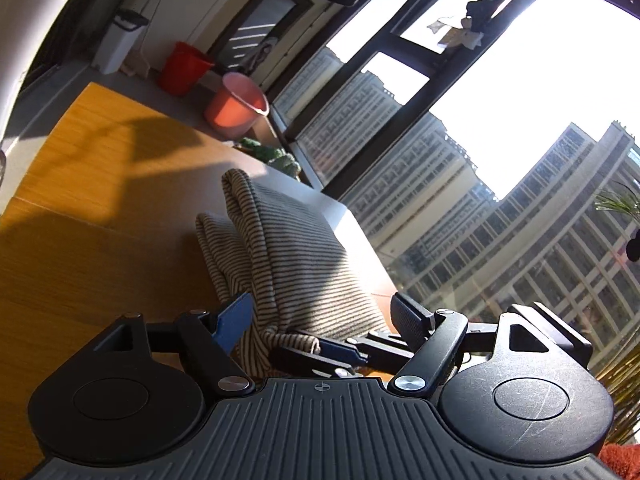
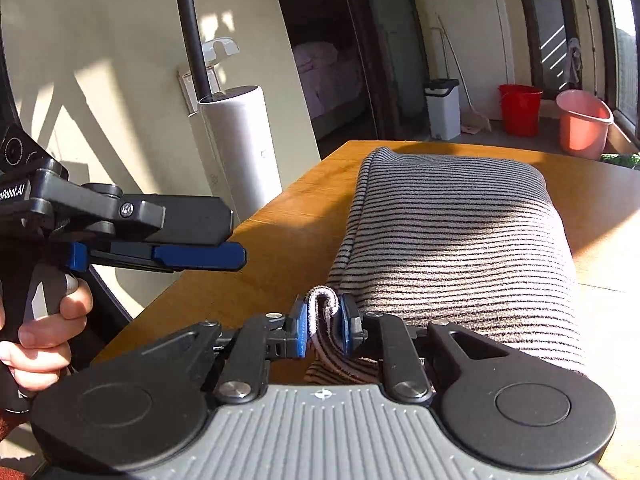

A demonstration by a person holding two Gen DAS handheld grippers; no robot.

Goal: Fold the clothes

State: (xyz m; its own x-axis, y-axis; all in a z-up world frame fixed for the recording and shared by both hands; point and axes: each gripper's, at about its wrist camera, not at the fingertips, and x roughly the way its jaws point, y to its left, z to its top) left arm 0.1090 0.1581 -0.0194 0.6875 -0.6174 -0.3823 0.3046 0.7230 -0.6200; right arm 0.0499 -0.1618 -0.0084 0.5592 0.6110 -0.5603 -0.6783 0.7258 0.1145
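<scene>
A folded black-and-cream striped garment (image 2: 452,248) lies on the wooden table (image 2: 280,240), with one rounded fold facing the far end. My right gripper (image 2: 324,322) is shut on a small doubled-over fold of the striped cloth at the garment's near edge. In the left wrist view the right gripper (image 1: 340,350) shows low in the middle, with cloth in its fingers. My left gripper (image 1: 322,314) stands open, its blue pad (image 1: 236,320) beside the garment's (image 1: 296,252) near left edge. From the right wrist view, the left gripper (image 2: 236,236) hovers to the garment's left, held by a hand (image 2: 44,332).
The table's left edge (image 2: 256,220) drops off beside a white cylindrical appliance (image 2: 240,148). Beyond the far edge stand a white bin (image 2: 442,108), a red bucket (image 2: 520,110) and a pink bucket (image 2: 582,124). A large window (image 1: 500,100) runs along the right.
</scene>
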